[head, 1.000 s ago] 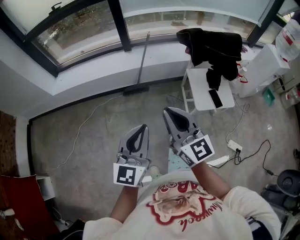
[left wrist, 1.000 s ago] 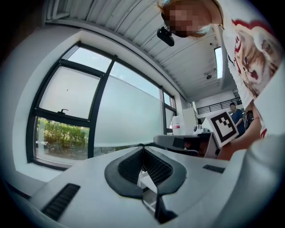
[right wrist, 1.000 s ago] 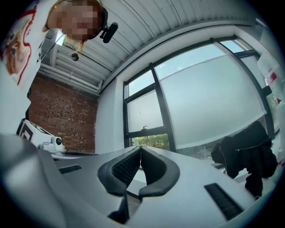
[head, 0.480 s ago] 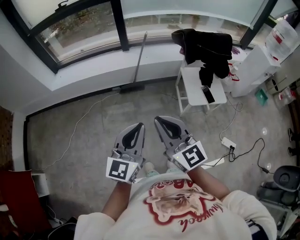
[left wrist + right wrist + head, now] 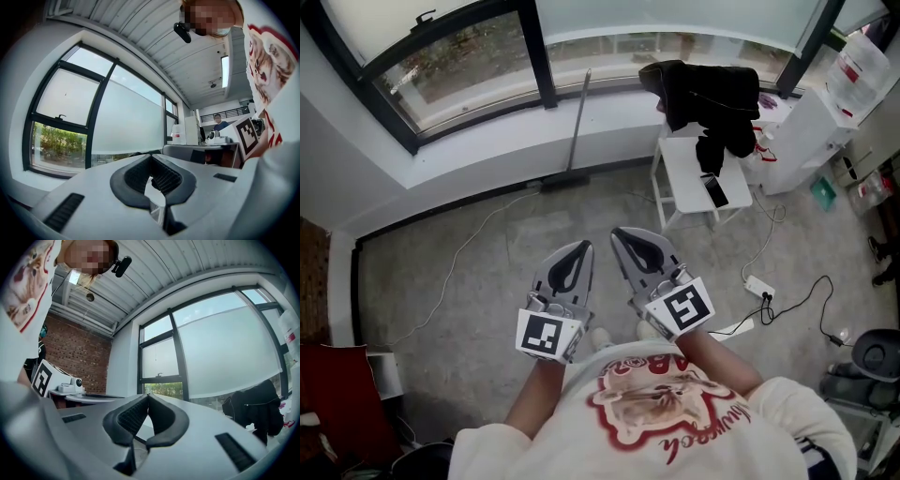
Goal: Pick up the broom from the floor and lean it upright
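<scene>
1 broom (image 5: 579, 122) stands upright against the low white wall (image 5: 478, 141) under the window (image 5: 459, 66). Its head rests on the concrete floor (image 5: 487, 272) and its handle top leans at the sill, well apart from the 2 tongs held out level by a person in a white printed shirt (image 5: 666, 412). The left tongs (image 5: 583, 247) and the right tongs (image 5: 619, 232) hang side by side over the floor, near each other but not touching. Both are clenched tip to tip and grasp nothing. Each gripper view shows 2 ribbed pads (image 5: 166, 178) meeting at their tips around an empty hollow, with the window beyond. To the right of the broom, 1 small white surface (image 5: 684, 173) carries 1 dark phone (image 5: 712, 190), and 1 black jacket (image 5: 708, 84) is heaped at its far edge. On the floor at right lies 1 white power strip (image 5: 758, 287), with 1 black cable (image 5: 811, 305) looping just beside it. At left, 1 thin pale cord (image 5: 455, 272) trails across the concrete toward the wall.
</scene>
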`<action>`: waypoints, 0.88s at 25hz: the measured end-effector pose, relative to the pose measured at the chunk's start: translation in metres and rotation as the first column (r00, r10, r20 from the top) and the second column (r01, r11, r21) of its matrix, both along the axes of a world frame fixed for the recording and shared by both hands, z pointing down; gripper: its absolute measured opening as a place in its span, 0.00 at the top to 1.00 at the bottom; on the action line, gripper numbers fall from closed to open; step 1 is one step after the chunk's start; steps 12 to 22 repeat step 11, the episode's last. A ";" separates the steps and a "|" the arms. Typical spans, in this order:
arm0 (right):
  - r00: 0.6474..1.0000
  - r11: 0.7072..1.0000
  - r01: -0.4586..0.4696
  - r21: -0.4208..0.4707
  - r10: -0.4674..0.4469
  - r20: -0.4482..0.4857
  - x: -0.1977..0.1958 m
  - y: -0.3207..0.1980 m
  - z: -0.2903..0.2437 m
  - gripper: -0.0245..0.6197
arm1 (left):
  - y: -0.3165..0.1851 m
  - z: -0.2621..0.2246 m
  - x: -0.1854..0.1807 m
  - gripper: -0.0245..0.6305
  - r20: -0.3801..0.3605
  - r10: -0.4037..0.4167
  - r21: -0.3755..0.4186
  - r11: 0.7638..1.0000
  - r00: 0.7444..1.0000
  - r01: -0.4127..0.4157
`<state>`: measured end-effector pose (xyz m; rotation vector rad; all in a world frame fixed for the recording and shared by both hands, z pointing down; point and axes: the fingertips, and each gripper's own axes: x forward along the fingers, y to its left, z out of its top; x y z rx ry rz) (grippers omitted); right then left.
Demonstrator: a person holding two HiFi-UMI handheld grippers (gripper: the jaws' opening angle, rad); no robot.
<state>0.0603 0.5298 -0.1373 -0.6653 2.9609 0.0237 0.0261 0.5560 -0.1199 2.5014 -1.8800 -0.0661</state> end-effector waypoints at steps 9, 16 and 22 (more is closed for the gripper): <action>1.000 1.000 0.003 0.011 -0.003 0.022 -0.001 0.002 -0.006 0.92 | -0.003 -0.001 0.002 0.93 -0.002 0.003 0.002 1.000 1.000 -0.003; 1.000 1.000 0.004 0.011 -0.005 0.020 0.000 0.003 -0.005 0.92 | -0.002 -0.001 0.004 0.93 -0.002 0.004 0.002 1.000 1.000 -0.004; 1.000 1.000 0.004 0.011 -0.005 0.020 0.000 0.003 -0.005 0.92 | -0.002 -0.001 0.004 0.93 -0.002 0.004 0.002 1.000 1.000 -0.004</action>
